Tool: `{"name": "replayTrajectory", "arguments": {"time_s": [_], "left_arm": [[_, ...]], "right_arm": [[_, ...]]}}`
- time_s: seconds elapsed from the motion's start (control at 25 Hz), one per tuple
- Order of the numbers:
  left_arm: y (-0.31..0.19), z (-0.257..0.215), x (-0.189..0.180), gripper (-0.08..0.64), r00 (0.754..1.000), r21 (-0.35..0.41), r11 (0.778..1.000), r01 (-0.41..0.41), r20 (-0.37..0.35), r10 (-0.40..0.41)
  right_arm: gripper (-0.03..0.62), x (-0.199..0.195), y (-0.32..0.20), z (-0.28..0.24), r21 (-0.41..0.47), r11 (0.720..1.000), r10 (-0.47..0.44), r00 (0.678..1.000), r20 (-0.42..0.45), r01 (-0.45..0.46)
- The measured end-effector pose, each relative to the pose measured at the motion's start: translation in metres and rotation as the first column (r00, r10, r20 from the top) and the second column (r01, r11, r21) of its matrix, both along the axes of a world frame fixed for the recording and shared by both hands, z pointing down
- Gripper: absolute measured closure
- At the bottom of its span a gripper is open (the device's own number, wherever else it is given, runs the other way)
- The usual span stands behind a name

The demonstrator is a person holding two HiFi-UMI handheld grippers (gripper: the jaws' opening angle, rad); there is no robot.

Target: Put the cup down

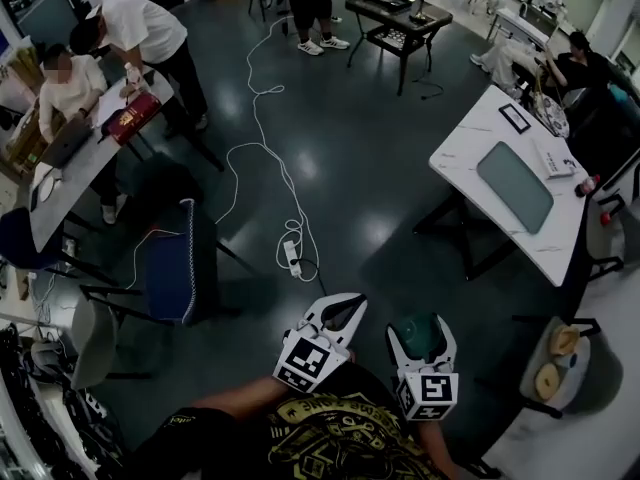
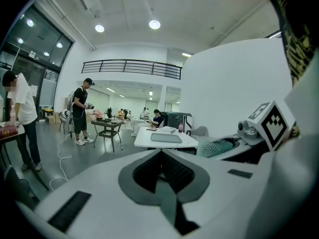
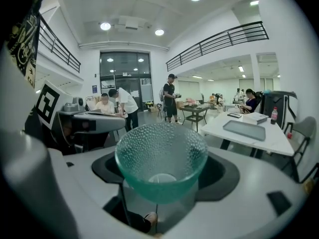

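Cup (image 3: 160, 156) of green dimpled glass is grasped in the right gripper's (image 1: 421, 330) fingers, held over dark floor (image 1: 370, 158) and well apart from the white surface's (image 1: 462, 158) near edge. The left gripper (image 1: 338, 313) is just beside it, fingers clenched on nothing. Open floor lies ahead, crossed by a white cable (image 1: 292, 256), with a blue chair (image 1: 172, 268) to the left.

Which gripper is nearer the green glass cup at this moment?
Right. The right gripper holds the green glass cup between its jaws. The left gripper, jaws together and empty, sits apart to the cup's left.
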State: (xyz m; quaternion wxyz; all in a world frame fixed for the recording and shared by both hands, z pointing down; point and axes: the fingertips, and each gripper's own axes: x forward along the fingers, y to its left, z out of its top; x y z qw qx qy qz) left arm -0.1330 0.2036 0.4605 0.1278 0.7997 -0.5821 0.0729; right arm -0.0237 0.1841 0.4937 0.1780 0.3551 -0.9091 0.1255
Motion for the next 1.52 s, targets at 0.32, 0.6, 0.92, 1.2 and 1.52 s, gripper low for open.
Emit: {"name": "replayTrajectory", "arguments": {"time_s": [0.32, 0.6, 0.92, 1.2, 1.52], "left_arm": [[-0.059, 0.004, -0.01, 0.549, 0.99, -0.015, 0.99, -0.137, -0.047, 0.136], [-0.096, 0.004, -0.018, 0.549, 0.973, -0.011, 0.975, -0.221, -0.071, 0.22], [-0.125, 0.006, -0.024, 0.549, 0.957, -0.019, 0.96, -0.279, -0.092, 0.276], [-0.152, 0.007, -0.016, 0.549, 0.956, -0.016, 0.958, -0.286, -0.075, 0.284], [-0.182, 0.007, 0.012, 0.549, 0.966, -0.031, 0.967, -0.255, -0.057, 0.253]], "right_arm": [[0.201, -0.005, -0.04, -0.013, 0.018, 0.991, 0.136, 0.99, -0.039, -0.136], [0.201, -0.018, -0.067, -0.015, 0.018, 0.977, 0.213, 0.975, -0.062, -0.213], [0.201, -0.022, -0.093, -0.013, 0.016, 0.956, 0.294, 0.954, -0.063, -0.294], [0.201, -0.01, -0.117, -0.011, 0.018, 0.95, 0.313, 0.948, -0.054, -0.313], [0.201, 0.018, -0.152, -0.001, 0.002, 0.957, 0.291, 0.956, -0.038, -0.291]]}}
